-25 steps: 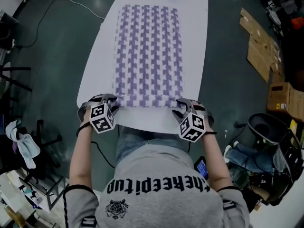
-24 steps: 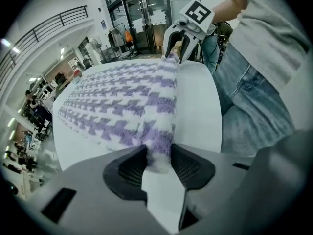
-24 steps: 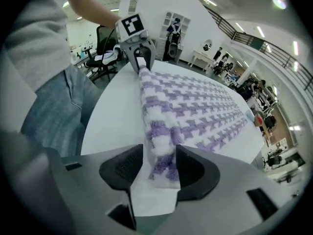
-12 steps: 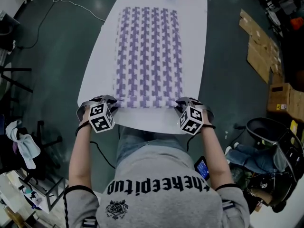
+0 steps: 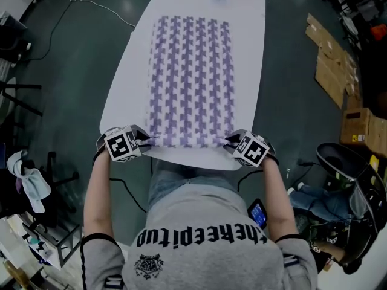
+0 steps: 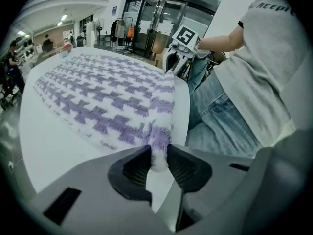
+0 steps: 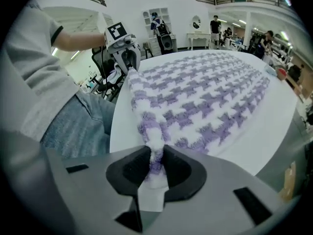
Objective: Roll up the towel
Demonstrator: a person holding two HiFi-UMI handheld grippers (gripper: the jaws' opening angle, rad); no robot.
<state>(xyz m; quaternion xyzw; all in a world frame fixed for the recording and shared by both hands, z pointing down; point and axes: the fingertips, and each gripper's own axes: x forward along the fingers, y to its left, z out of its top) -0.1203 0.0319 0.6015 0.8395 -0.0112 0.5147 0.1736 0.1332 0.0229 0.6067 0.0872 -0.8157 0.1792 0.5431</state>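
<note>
Purple towel (image 5: 190,71) – corners pinched: left tongs (image 6: 157,154), right tongs (image 7: 155,156)

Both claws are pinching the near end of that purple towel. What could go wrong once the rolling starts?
The left gripper and right gripper have just been closing, each on a thin pinch of towel at a near corner. So little cloth is held that a corner could slip out. If one side leads, the roll may turn out crooked. The held end sits near the table edge, so slack could slide off.
</note>
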